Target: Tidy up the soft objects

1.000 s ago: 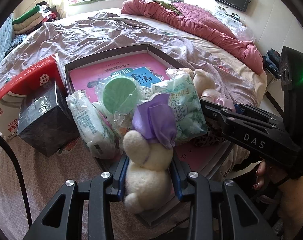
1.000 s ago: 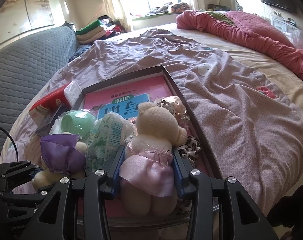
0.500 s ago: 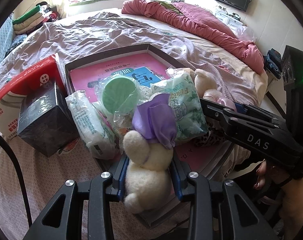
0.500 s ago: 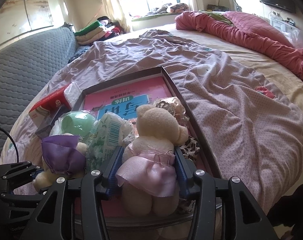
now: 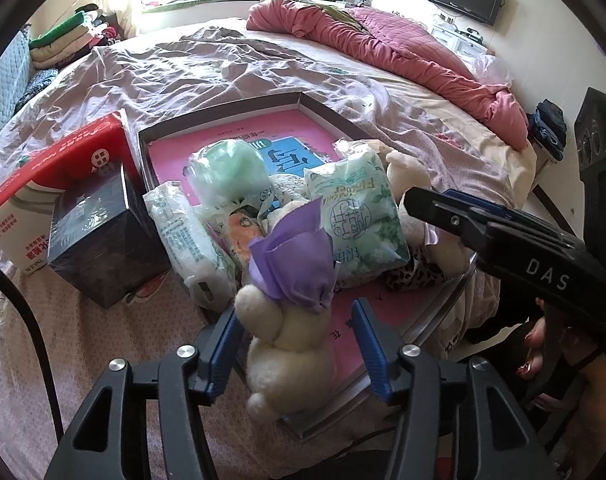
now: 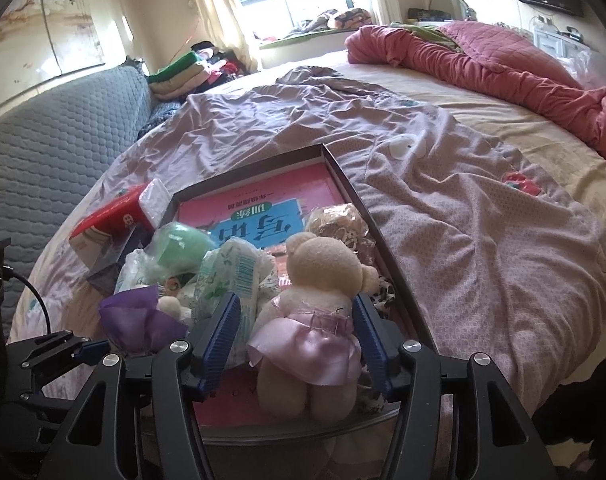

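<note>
Plush purple-skirted bear (image 5: 291, 340) sits between opening left gripper (image 5: 295, 350) jaws, long axis toward 12 o'clock, pads clear; right gripper (image 6: 295, 344) likewise opening around pink-skirted bear (image 6: 315, 320).

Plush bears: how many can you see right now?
2: purple-dressed bear between the left gripper fingers, pink-dressed bear between the right gripper fingers. Others may hide under the packets.

Opening right hand-held gripper (image 6: 295, 340) w/ pink-skirted bear (image 6: 315, 320) between jaws, in tray (image 6: 387, 256).

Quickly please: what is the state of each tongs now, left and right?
Left tongs: opening, clear of the purple-dress bear between them.
Right tongs: opening around the pink-dress bear.
</note>
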The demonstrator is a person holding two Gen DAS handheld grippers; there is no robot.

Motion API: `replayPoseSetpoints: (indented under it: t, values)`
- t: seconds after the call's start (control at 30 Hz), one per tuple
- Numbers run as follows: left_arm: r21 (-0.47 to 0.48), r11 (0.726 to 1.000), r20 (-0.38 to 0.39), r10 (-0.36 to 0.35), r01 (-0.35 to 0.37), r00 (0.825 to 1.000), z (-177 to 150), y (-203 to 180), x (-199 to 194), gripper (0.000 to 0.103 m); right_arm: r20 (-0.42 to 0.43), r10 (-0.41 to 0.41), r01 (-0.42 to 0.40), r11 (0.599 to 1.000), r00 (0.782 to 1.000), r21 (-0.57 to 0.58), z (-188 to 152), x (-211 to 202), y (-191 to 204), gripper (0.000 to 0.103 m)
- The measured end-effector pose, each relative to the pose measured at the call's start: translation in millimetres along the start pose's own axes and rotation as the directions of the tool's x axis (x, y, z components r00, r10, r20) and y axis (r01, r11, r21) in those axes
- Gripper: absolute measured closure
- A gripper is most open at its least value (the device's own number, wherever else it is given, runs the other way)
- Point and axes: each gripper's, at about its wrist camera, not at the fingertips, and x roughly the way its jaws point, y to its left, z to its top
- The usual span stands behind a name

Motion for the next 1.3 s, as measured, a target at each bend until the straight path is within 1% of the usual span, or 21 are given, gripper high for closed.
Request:
replayPoseSetpoints:
  t: [0.07,0.1,0.13,0.2,0.3,0.4,0.47,0.53,0.57,0.63,0.77,0.83,0.9,1.0,1.13,1.17,1.23,1.3]
  values:
    - [-0.006,1.0,0.006,-0.002,0.002,1.0,0,0,-3,0.045,0.019,-0.007,0.006,1.0,1.0,0.002,2,-6,0,0.042]
    - [-0.008,1.0,0.011,-0.002,0.002,1.0,0,1,-5,0.045,0.026,-0.007,0.007,1.0,1.0,0.004,3,-9,0,0.04]
    - [-0.01,1.0,0.018,-0.001,0.001,1.0,1,1,-7,0.043,0.031,-0.008,0.008,1.0,0.999,0.008,4,-12,0,0.035]
    - [-0.017,1.0,0.028,0.001,-0.001,1.0,2,2,-12,0.04,0.04,-0.007,0.006,1.0,0.999,0.016,7,-18,1,0.031]
    - [-0.038,0.999,0.049,0.017,-0.015,0.999,4,5,-24,0.038,0.053,0.005,-0.006,1.0,0.999,0.018,12,-29,7,0.029]
    - [-0.06,0.997,0.069,0.042,-0.038,0.997,6,9,-37,0.035,0.076,0.004,-0.003,1.0,0.997,-0.011,17,-43,21,0.028]
    - [-0.069,0.996,0.078,0.063,-0.057,0.995,7,12,-45,0.028,0.105,-0.005,0.01,0.999,0.994,-0.041,19,-56,31,0.027]
    - [-0.076,0.994,0.085,0.088,-0.081,0.992,7,14,-54,0.023,0.137,-0.019,0.028,0.998,0.99,-0.063,20,-69,40,0.023]
    - [-0.08,0.992,0.09,0.106,-0.099,0.99,6,16,-59,0.022,0.155,-0.023,0.035,0.996,0.988,-0.078,20,-76,46,0.023]
    - [-0.088,0.989,0.093,0.125,-0.117,0.988,4,17,-65,0.021,0.165,-0.033,0.048,0.995,0.986,-0.088,20,-85,54,0.021]
    - [-0.092,0.984,0.09,0.164,-0.156,0.982,-3,17,-80,0.021,0.16,-0.036,0.052,0.994,0.986,-0.097,15,-96,64,0.02]
    - [-0.089,0.98,0.095,0.189,-0.181,0.977,-7,15,-88,0.02,0.171,-0.051,0.068,0.993,0.984,-0.096,10,-103,69,0.02]
    - [-0.1,0.975,0.096,0.208,-0.198,0.973,-11,15,-95,0.02,0.181,-0.062,0.08,0.992,0.982,-0.095,6,-109,73,0.02]
    - [-0.15,0.964,0.09,0.234,-0.219,0.968,-18,18,-109,0.018,0.205,-0.07,0.092,0.99,0.976,-0.103,0,-122,79,0.02]
    - [-0.173,0.953,0.076,0.264,-0.248,0.962,-29,21,-119,0.017,0.212,-0.057,0.077,0.993,0.976,-0.087,-7,-136,83,0.019]
    - [-0.173,0.953,0.069,0.265,-0.25,0.962,-33,21,-121,0.017,0.21,-0.044,0.063,0.994,0.977,-0.085,-10,-139,84,0.019]
    - [-0.17,0.952,0.056,0.269,-0.256,0.962,-39,20,-124,0.017,0.206,-0.05,0.069,0.993,0.977,-0.09,-13,-142,87,0.019]
    - [-0.174,0.949,0.049,0.274,-0.262,0.961,-44,20,-127,0.017,0.177,-0.051,0.068,0.994,0.983,-0.089,-17,-141,89,0.019]
